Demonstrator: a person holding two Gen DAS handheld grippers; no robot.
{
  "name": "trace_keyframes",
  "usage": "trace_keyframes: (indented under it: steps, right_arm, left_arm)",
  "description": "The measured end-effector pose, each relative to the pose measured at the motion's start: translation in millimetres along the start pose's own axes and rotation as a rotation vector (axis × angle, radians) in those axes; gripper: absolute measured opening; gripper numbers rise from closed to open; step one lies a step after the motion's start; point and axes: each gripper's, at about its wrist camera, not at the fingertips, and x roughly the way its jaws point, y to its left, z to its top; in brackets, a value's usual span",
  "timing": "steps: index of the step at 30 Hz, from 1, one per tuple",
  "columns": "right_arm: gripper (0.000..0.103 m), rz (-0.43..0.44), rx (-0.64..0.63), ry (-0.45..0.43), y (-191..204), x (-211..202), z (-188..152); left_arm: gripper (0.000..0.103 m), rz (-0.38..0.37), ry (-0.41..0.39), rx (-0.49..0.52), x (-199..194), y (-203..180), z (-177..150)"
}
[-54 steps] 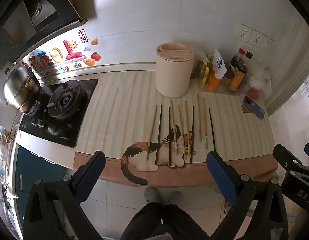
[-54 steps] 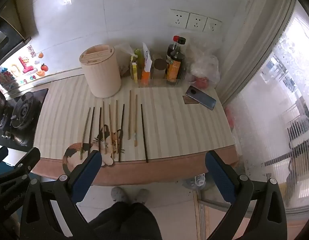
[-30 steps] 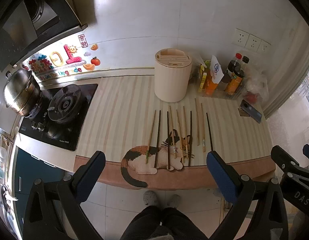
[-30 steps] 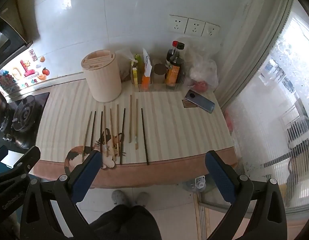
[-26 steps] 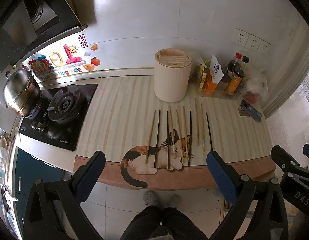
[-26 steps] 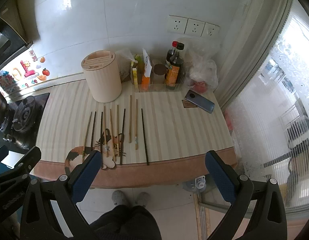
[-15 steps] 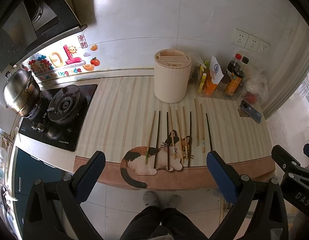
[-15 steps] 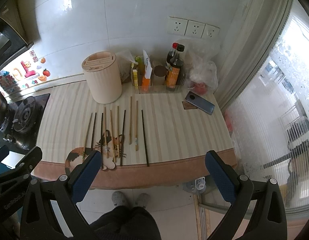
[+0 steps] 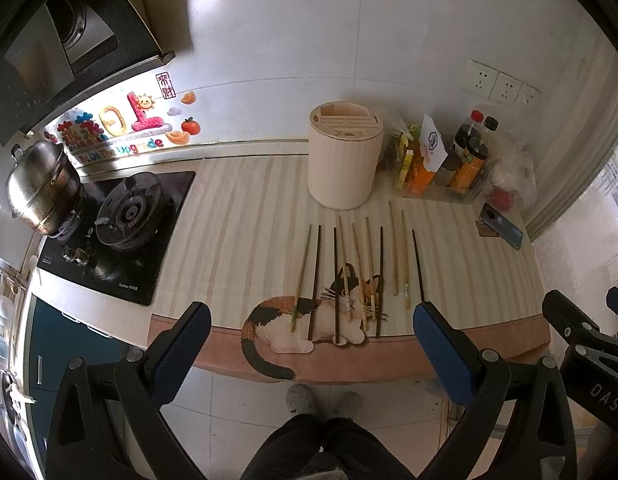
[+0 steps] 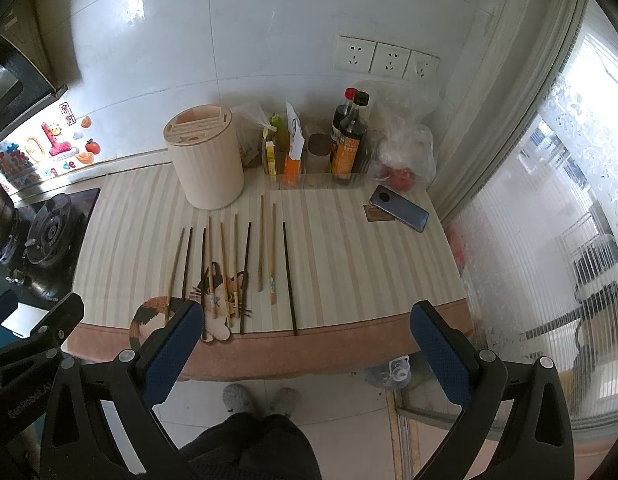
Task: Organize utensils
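Note:
Several chopsticks (image 9: 359, 272) (image 10: 233, 264), some pale wood and some dark, lie in a row on the striped counter mat, their near ends over a cat picture. A beige cylindrical utensil holder (image 9: 343, 160) (image 10: 205, 156) with slots in its lid stands upright behind them. My left gripper (image 9: 313, 344) is open and empty, held high above the counter's front edge. My right gripper (image 10: 307, 342) is open and empty, at a like height to its right.
A gas stove (image 9: 121, 224) with a steel pot (image 9: 41, 184) is at the left. Sauce bottles (image 10: 349, 140), packets and a plastic bag stand at the back right by the wall. A phone (image 10: 399, 208) lies at the right. The person's feet (image 10: 261, 398) are below.
Both grippers have drawn slightly up and back, so the counter looks a little smaller and further. Nothing on the counter has moved.

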Motion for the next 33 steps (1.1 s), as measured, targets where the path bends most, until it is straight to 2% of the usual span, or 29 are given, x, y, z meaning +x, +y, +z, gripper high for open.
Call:
trace_keyframes:
  steps: [19,33]
  right_arm:
    - [0.103,-0.005,-0.002,-0.005,-2,3,11]
    - [0.103,-0.011,-0.009,-0.010,1,5,8]
  left_arm:
    - [0.103,-0.006,-0.006,-0.001,6,-7,14]
    - [0.103,-0.006,-0.009,0.000,5,-3,8]
